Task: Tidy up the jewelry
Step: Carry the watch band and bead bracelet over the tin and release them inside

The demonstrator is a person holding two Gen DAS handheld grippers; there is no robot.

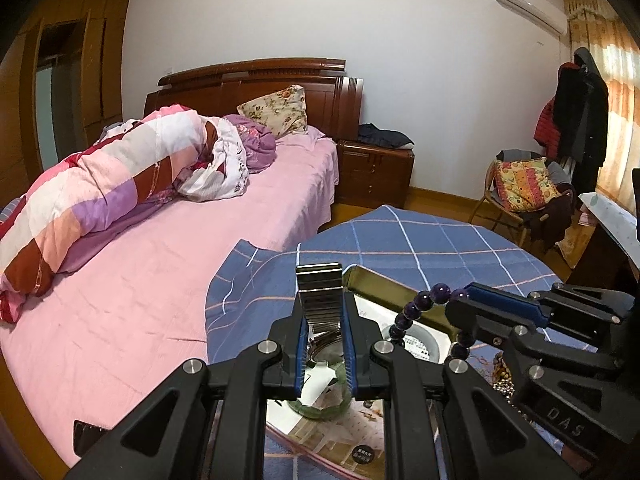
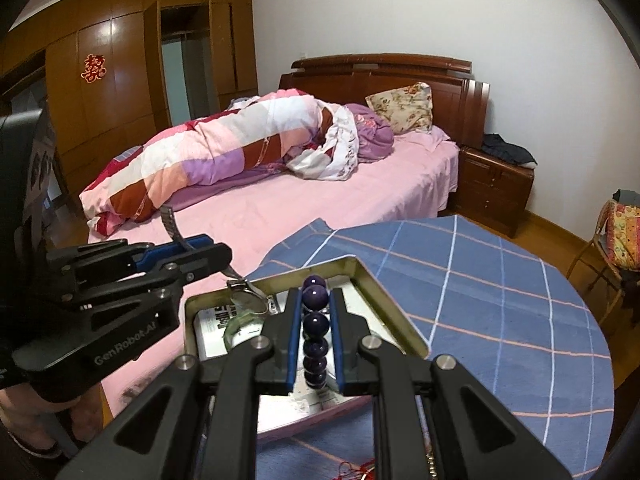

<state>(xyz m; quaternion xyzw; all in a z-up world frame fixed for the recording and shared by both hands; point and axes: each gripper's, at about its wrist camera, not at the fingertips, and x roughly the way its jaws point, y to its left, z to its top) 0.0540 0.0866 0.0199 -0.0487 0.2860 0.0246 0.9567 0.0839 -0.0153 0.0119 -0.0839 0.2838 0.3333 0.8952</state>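
Over the tin: both grippers hang above an open metal tin (image 2: 372, 276) on a round table with a blue check cloth (image 2: 500, 300), beside a pink bed (image 1: 160, 280).
Left gripper (image 1: 324, 344): clenched on a metal watch (image 1: 320, 300); its band stands up between the pads and the case dangles just below, over the tin.
Right gripper (image 2: 316, 344): clenched on a string of dark purple beads (image 2: 315, 324), which runs along the gap between the pads and droops at the far end.
Tin contents: a pale green bangle (image 2: 240, 328) and printed paper on the floor; more beads and a red cord lie on the cloth at the near edge, small and unclear.
Step in hand: likely laying both pieces into the tin.
How to do it well: lower each piece until it touches the tin floor before letting go, so nothing drops onto the bangle. Set the watch at the left side and the beads at the right, apart. Keep the two grippers from knocking together. Let the bead loop settle inside the rim, not across it.
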